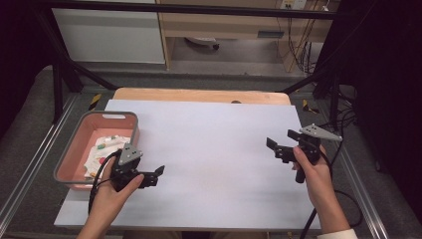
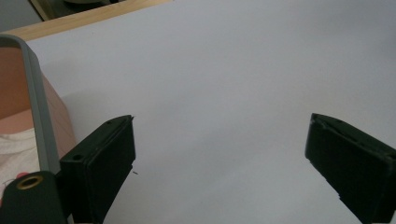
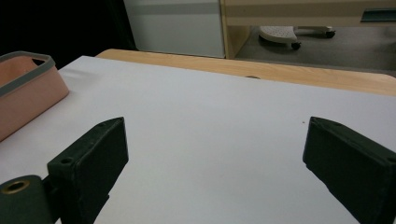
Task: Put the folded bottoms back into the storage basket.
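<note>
Trouble from here, as I judge it, would come from the left gripper [image 1: 158, 172]: it sits just beside the pink basket [image 1: 74, 149], and if I swing it toward the cloth [image 1: 102, 149] too low, a jaw could catch the grey rim and shove or tip the basket. From the high view, the cloth lies crumpled inside the basket at the table's left side, white with small coloured prints, and neither gripper touches it. The right gripper [image 1: 281, 141] hangs well apart over the bare white table [image 1: 214, 144]. In the left gripper view, my jaws stand wide apart with nothing between them, the basket wall [image 2: 39, 121] close at the left, a strip of cloth [image 2: 16, 149] inside. In the right gripper view, the jaws gape equally wide and empty, with the basket [image 3: 25, 91] off at the left.
</note>
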Tool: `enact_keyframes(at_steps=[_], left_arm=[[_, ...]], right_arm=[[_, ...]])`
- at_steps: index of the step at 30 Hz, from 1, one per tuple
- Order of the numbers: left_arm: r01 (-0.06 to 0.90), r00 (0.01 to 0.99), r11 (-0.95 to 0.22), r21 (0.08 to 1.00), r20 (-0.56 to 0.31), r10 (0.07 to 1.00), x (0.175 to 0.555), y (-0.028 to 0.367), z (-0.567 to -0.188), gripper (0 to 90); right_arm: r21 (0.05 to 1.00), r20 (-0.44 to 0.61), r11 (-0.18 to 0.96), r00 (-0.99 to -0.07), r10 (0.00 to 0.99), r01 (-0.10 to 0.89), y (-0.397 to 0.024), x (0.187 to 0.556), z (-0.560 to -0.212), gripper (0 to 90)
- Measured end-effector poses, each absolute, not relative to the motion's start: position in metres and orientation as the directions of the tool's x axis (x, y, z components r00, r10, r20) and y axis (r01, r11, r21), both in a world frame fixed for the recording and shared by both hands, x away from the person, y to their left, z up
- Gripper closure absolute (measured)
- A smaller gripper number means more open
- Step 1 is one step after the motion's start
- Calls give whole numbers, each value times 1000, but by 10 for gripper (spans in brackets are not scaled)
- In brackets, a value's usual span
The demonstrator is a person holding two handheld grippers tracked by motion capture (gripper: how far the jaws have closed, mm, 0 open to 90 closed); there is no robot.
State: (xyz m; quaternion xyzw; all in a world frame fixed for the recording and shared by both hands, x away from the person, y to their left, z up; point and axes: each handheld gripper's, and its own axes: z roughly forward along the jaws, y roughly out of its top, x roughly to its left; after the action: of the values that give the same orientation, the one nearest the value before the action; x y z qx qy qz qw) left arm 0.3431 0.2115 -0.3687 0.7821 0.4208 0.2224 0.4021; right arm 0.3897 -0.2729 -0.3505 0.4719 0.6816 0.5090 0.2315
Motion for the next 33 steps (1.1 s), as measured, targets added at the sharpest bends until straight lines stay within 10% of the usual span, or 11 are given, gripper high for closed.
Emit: enact_keyframes(at_steps=[33], left_arm=[[493, 533, -296, 818, -15, 846, 338, 222, -376, 87]], right_arm=[[892, 197, 15, -418, 887, 452, -290, 346, -419, 72]])
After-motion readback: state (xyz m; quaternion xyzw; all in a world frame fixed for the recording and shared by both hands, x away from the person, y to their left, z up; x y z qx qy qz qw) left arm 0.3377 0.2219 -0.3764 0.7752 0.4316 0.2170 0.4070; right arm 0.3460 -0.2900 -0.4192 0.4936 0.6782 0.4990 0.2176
